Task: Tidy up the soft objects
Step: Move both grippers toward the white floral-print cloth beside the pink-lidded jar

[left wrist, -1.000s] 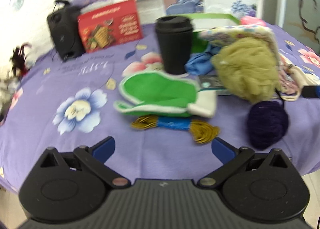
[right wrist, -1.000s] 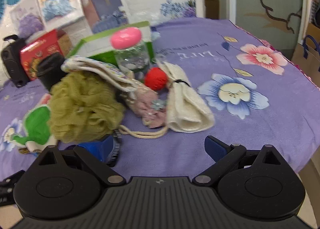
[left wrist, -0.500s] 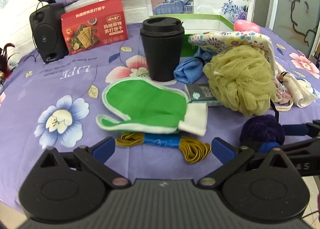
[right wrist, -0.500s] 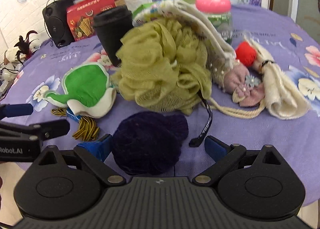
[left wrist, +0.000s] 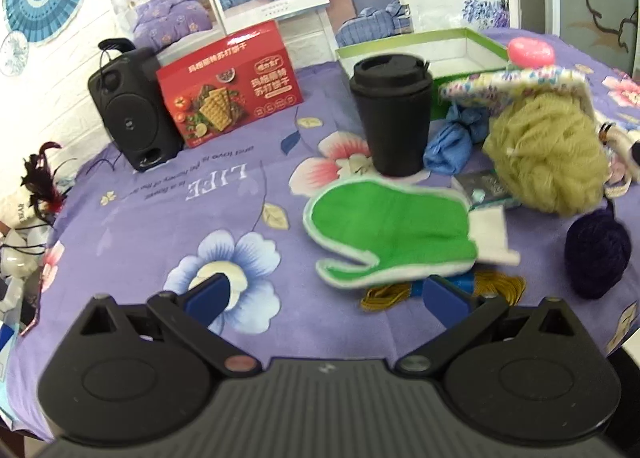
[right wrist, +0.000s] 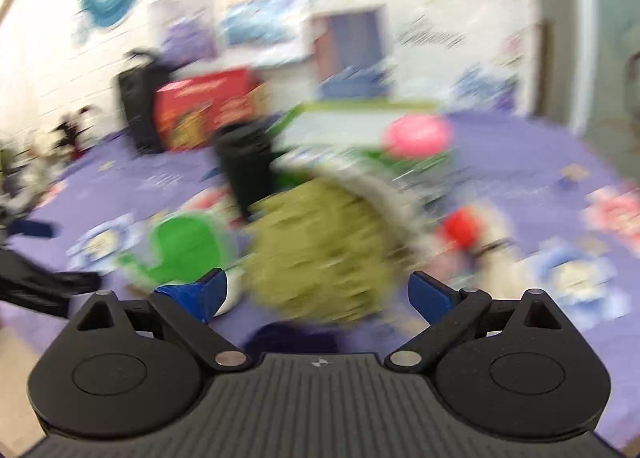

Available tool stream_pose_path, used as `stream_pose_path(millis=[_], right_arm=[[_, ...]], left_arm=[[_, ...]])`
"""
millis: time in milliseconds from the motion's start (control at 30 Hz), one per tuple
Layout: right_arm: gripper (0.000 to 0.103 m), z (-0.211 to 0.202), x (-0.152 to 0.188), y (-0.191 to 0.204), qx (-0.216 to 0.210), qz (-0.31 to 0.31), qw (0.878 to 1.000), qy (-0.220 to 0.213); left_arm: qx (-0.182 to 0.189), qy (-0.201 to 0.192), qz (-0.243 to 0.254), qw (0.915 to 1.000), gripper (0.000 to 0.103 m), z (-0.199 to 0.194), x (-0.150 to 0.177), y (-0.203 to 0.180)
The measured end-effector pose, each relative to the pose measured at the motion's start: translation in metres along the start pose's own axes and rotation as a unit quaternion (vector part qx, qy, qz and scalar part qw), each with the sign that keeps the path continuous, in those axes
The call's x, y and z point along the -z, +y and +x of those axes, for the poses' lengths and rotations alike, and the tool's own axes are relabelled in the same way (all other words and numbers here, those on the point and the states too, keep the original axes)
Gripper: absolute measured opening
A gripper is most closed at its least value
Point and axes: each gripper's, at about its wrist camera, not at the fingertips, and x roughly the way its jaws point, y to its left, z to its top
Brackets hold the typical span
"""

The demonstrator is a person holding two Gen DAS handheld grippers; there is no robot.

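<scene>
Green mitt on cloth | left gripper wide, empty | right gripper wide, seemingly empty; blurred

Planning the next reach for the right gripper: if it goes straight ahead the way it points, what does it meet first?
Probably the olive mesh pouf, centred between the open jaws of the right gripper. The view is badly blurred, and a dark purple ball sits low beneath the jaws, so depth is uncertain.

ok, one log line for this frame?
left gripper: open, empty, near green mitt | right gripper: open, empty, facing olive bath pouf | right view blurred
</scene>
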Motion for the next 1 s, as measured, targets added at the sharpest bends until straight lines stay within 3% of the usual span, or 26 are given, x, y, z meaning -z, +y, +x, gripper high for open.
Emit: stream_pose_path(millis=[67, 100, 167, 233, 333, 433, 533, 633, 767, 867, 1000], right_arm=[[0.085, -0.004, -0.004, -0.026, 0.003, -0.002, 1.0, 0.009], [0.085, 0.003, -0.003, -0.036, -0.013, -0.018, 0.999, 0.038], [0.085, 0.017, -0.002, -0.05, -0.007, -0.028, 0.992, 0.119], [0.085, 0.009, 0.0, -0.055, -0.017, -0.024, 0.994, 0.11], [0.085, -0.004, 0.002, -0.044, -0.067, -0.024, 0.994, 0.081], [0.085, 0.01, 0.002, -0.01, -0.13, -0.041, 0.987, 0.087], [0.085, 0.022, 0.004, 0.032, -0.2, -0.073, 0.972, 0.102], [0.085, 0.016, 0.002, 0.05, -0.176, -0.1, 0.976, 0.075], [0.085, 0.012, -0.008, 0.029, -0.099, -0.082, 0.991, 0.038], [0.085, 0.032, -0.005, 0.016, -0.08, -0.049, 0.995, 0.045], [0.085, 0.052, 0.006, 0.014, -0.064, -0.035, 0.997, 0.034]], left_arm=[[0.014, -0.011, 0.004, 0.9998, 0.102, -0.001, -0.011, -0.004], [0.018, -0.016, 0.008, 0.9997, 0.102, -0.001, -0.016, -0.008], [0.022, -0.025, 0.018, 0.9993, 0.102, -0.001, -0.025, -0.017], [0.024, -0.031, 0.04, 0.9984, 0.102, -0.002, -0.029, -0.025], [0.021, -0.033, 0.086, 0.9955, 0.102, -0.001, -0.025, -0.031], [0.027, -0.022, 0.131, 0.9908, 0.102, 0.003, -0.015, -0.027], [0.025, 0.002, 0.149, 0.9886, 0.102, 0.015, -0.004, -0.018], [0.046, 0.021, 0.125, 0.9909, 0.102, 0.021, -0.003, -0.008], [0.124, -0.015, 0.074, 0.9895, 0.102, 0.013, -0.032, -0.012], [0.174, -0.029, 0.045, 0.9832, 0.102, 0.018, -0.066, -0.028], [0.258, 0.02, 0.004, 0.966, 0.102, 0.045, -0.105, -0.051]])
